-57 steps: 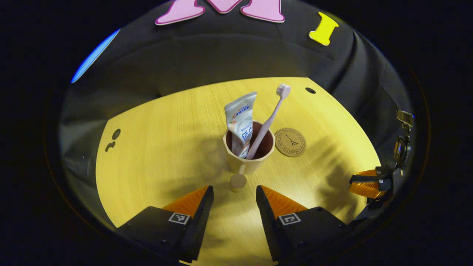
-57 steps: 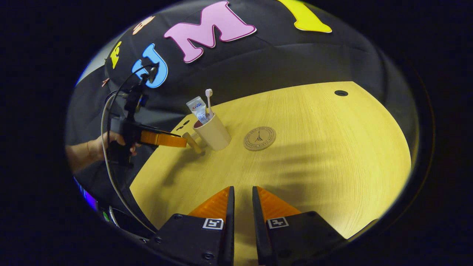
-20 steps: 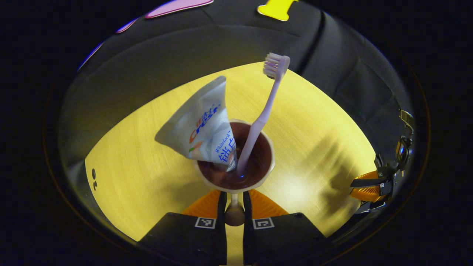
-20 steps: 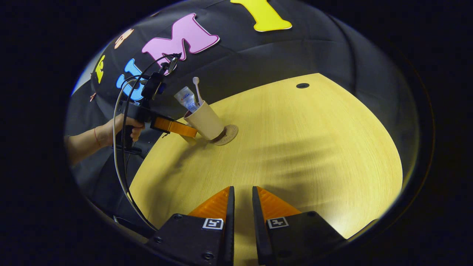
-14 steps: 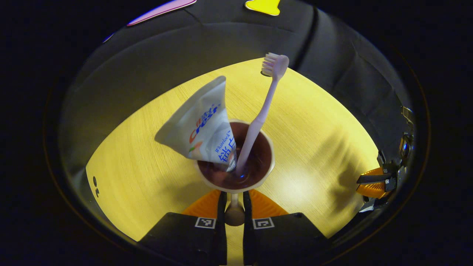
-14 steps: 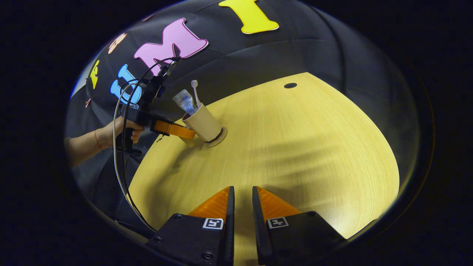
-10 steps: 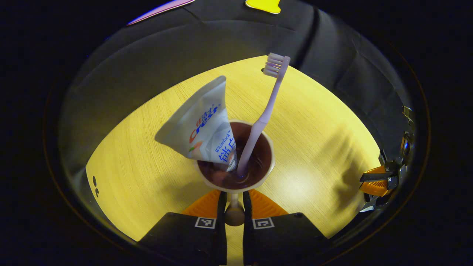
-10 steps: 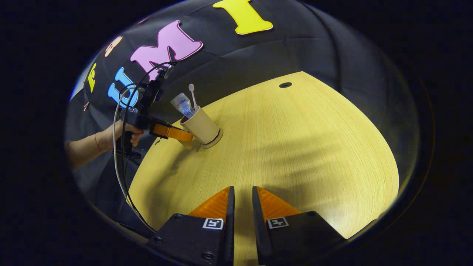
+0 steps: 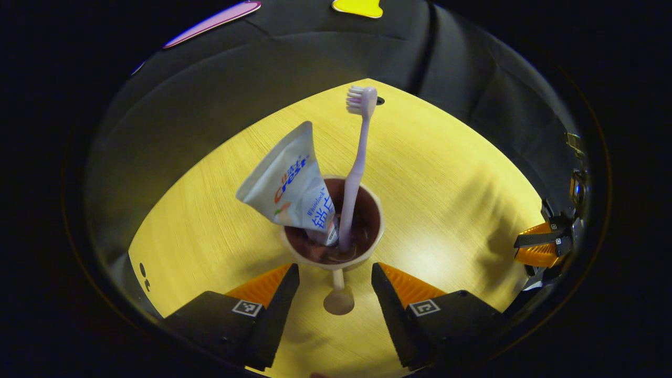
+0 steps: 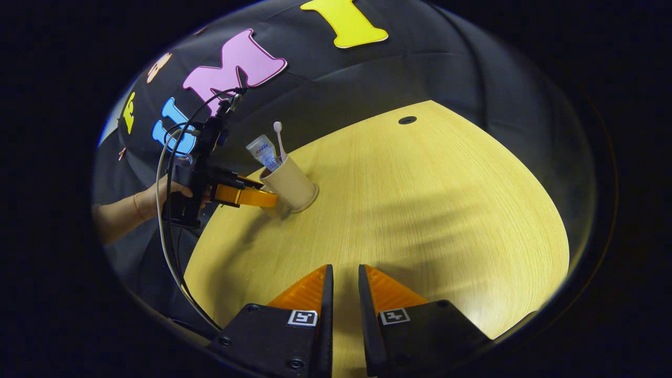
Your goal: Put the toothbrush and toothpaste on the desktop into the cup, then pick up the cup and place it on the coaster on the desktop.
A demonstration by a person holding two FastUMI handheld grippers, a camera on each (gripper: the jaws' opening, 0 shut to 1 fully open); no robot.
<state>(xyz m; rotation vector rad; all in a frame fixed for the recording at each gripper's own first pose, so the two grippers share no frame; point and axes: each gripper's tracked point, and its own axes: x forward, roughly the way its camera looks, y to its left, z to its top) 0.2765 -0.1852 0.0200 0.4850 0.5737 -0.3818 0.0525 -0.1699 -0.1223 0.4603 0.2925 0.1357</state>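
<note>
The left gripper [image 9: 335, 273] has its fingers spread either side of the cup [image 9: 333, 247] handle — toothbrush [image 9: 356, 157] and toothpaste [image 9: 291, 186] inside; the right gripper [image 10: 342, 286] fingers sit nearly pressed together.

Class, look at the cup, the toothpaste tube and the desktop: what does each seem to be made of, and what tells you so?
Cup: probably matte plastic, beige outside, glossy brown inside.
Toothpaste tube: soft plastic or laminate, judging by its flat crimped end and slight sheen.
Desktop: light wood or wood-look laminate; fine straight grain lines, mild glare.
</note>
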